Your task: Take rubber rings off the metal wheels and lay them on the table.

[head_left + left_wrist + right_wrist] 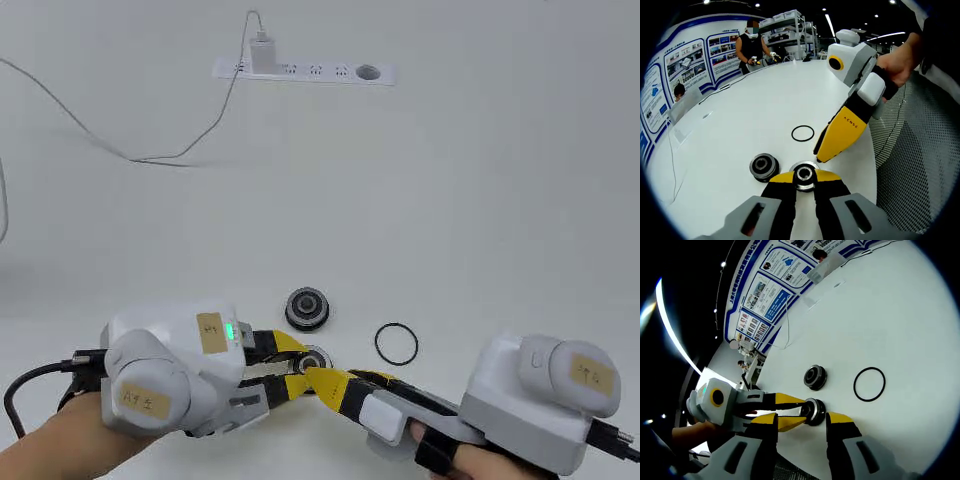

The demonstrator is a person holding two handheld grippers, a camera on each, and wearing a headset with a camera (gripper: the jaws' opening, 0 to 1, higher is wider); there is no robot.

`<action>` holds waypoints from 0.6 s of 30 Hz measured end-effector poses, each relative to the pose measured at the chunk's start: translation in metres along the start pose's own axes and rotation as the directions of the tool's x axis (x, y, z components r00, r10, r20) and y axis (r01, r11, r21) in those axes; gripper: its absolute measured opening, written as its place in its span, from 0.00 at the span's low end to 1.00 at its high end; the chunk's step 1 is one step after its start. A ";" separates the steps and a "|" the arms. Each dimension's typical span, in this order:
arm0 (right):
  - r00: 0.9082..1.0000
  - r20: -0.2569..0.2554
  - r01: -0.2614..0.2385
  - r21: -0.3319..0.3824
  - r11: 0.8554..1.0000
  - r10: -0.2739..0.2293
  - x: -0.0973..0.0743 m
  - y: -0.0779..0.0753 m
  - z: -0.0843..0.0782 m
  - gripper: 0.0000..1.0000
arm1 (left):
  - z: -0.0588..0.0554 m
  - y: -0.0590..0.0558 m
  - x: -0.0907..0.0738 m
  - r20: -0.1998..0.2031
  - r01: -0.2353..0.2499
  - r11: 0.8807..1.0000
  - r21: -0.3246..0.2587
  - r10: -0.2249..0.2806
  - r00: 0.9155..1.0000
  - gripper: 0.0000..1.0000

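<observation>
1. Our left gripper (pixel 805 178) is closed tight on a metal wheel (pixel 313 359). It pinches the wheel's edge from both sides, low by the table (pixel 480 200).
2. The held wheel lies flat, with its hole looking up. Its edge looks shiny, and we cannot tell if it has any rubber round it.
3. Our right gripper (pixel 805 419) points in from the other side. Its jaws stand apart with nothing in them. The held wheel sits right in front of them, just about between the two tips.
4. So our two grippers point at each other, with the wheel in the middle. The right one is the free one and is very close. We think it has to catch the wheel's edge while the left one keeps hold.
5. A second wheel (pixel 307 308) sits just past the held one, near it but not touching. It has a dark band round it.
6. A loose rubber ring (pixel 396 344) lies flat on the table, to the right of both wheels and apart from them.
</observation>
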State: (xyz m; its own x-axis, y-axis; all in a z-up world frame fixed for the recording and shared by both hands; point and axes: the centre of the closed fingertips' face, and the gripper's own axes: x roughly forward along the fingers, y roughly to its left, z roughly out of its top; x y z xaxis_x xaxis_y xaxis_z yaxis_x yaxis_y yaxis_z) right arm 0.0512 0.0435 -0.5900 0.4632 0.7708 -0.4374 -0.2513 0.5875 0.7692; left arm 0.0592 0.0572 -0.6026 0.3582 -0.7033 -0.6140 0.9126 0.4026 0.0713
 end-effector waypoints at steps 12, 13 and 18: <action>1.000 0.009 -0.014 0.099 0.995 0.013 0.010 0.005 0.002 0.51 | -0.001 0.001 0.000 -0.002 0.006 1.000 0.003 -0.006 1.000 0.13; 1.000 0.008 -0.015 0.109 0.994 0.014 0.011 0.005 0.002 0.51 | -0.001 0.001 0.000 -0.002 0.007 1.000 0.003 -0.007 1.000 0.13; 1.000 -0.001 -0.002 0.113 0.994 0.002 0.014 0.003 0.001 0.52 | -0.001 0.001 0.000 -0.002 0.006 1.000 0.004 -0.006 1.000 0.13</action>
State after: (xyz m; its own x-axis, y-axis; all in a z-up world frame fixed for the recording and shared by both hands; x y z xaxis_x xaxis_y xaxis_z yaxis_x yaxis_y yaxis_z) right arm 0.0578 0.0558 -0.5936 0.4618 0.7723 -0.4363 -0.1550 0.5546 0.8176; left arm 0.0600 0.0579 -0.6037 0.3527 -0.7043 -0.6160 0.9154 0.3963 0.0711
